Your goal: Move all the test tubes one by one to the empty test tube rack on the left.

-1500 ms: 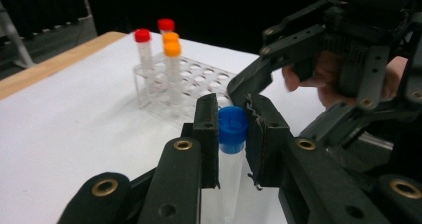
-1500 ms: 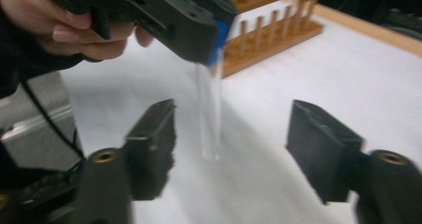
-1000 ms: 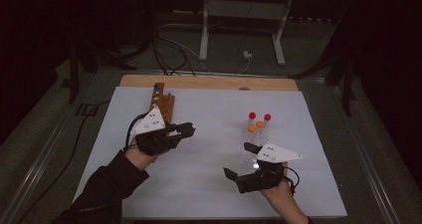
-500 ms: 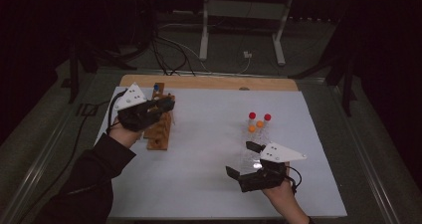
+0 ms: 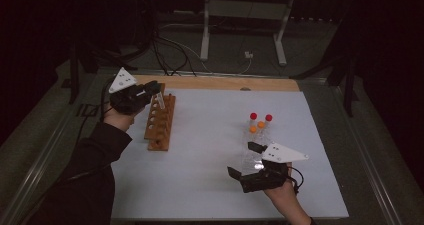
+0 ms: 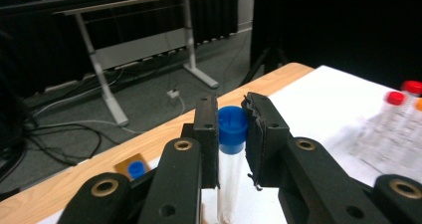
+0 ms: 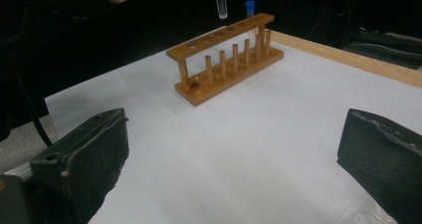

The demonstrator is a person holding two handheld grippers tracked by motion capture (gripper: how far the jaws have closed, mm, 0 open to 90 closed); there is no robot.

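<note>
A: What is seen on the desk (image 5: 210,185)?

B: A white sheet is laid over it, with a wooden strip left bare along the far edge. On the left part of the sheet a wooden rack (image 5: 161,123) is placed, with a row of holes on top. In the right gripper view one tube with a blue cap (image 7: 250,7) is seen standing at the far end of the rack.

A: And on the right part?

B: A group of clear tubes with red and orange caps (image 5: 260,125) is standing there, well apart from the rack.

A: How is the left gripper (image 5: 150,91) held?

B: It is held above the far end of the rack. Its fingers (image 6: 264,134) are clamped on a blue-capped tube (image 6: 232,149), just under the cap. The tube is hanging down between them, above the rack and not inside any hole; its round bottom is seen in the right gripper view over the rack.

A: And the right gripper (image 5: 245,161)?

B: It is kept near the front right of the sheet, just before the capped tubes. Its fingers (image 7: 82,159) are spread wide apart, and nothing is held between them.
</note>
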